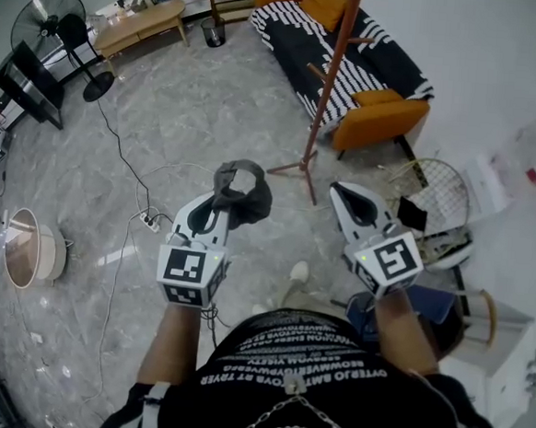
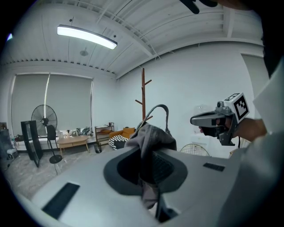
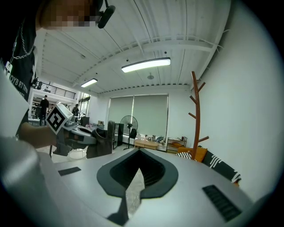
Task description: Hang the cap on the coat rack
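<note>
My left gripper (image 1: 221, 196) is shut on a grey cap (image 1: 243, 193), held out in front of me above the marble floor. In the left gripper view the cap (image 2: 153, 137) bunches up between the jaws, its strap loop arching above it. The brown wooden coat rack (image 1: 328, 84) stands further ahead, nearer to my right gripper (image 1: 337, 189). That gripper is shut with nothing in it. The rack (image 2: 143, 95) stands behind the cap against the white wall, and in the right gripper view the rack (image 3: 195, 117) rises at the right.
An orange sofa with a striped cover (image 1: 354, 58) stands behind the rack. A standing fan (image 1: 56, 26), a low wooden table (image 1: 140, 23) and a bin (image 1: 213, 31) are at the far left. A power strip with cables (image 1: 147, 219) lies on the floor; a racket (image 1: 436, 194) is at the right.
</note>
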Tool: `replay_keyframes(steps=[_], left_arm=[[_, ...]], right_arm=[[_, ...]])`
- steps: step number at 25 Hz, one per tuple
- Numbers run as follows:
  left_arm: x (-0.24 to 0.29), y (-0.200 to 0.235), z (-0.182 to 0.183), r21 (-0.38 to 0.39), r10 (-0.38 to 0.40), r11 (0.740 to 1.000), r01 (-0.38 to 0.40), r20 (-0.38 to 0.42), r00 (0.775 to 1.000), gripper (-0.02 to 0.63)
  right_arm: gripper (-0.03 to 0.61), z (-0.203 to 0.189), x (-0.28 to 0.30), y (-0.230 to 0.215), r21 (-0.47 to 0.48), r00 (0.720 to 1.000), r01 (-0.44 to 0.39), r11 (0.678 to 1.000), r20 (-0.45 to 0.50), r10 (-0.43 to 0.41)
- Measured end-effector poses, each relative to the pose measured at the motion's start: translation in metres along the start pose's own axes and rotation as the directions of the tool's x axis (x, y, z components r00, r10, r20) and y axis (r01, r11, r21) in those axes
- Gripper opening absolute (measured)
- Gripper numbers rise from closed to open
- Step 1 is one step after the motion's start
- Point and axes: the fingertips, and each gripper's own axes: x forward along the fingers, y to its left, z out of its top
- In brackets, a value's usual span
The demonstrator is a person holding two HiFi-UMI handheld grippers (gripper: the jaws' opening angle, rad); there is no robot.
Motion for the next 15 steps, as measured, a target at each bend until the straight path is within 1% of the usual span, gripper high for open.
replay_keyframes(steps=[3, 7, 12, 15], left_arm=[[0.015, 0.002, 0.004, -0.006, -0.001, 1.0, 0.001, -0.009, 1.0, 0.018], [0.046, 0.003, 0.016, -0.018, -0.009, 1.0, 0.009, -0.013, 1.0, 0.018], [0.061, 0.005, 0.013, 0.01, -0.006, 1.0, 0.006, -0.012, 1.0, 0.018], [0.066, 0.005, 0.016, -0.001, -0.017, 1.0, 0.017, -0.021, 1.0, 0.018]], right_arm=[[-0.008, -0.006, 0.009, -0.012, 0.009, 1.0, -0.012, 1.0, -0.012, 0.012], [-0.008, -0.008, 0.024, -0.041, 0.014, 1.0, -0.009, 1.0, -0.012, 0.009], [-0.008, -0.014, 0.027, -0.055, 0.03, 1.0, 0.003, 1.0, 0.004, -0.003], [-0.008, -0.017, 0.029, -0.061, 0.028, 1.0, 0.014, 1.0, -0.001, -0.014]])
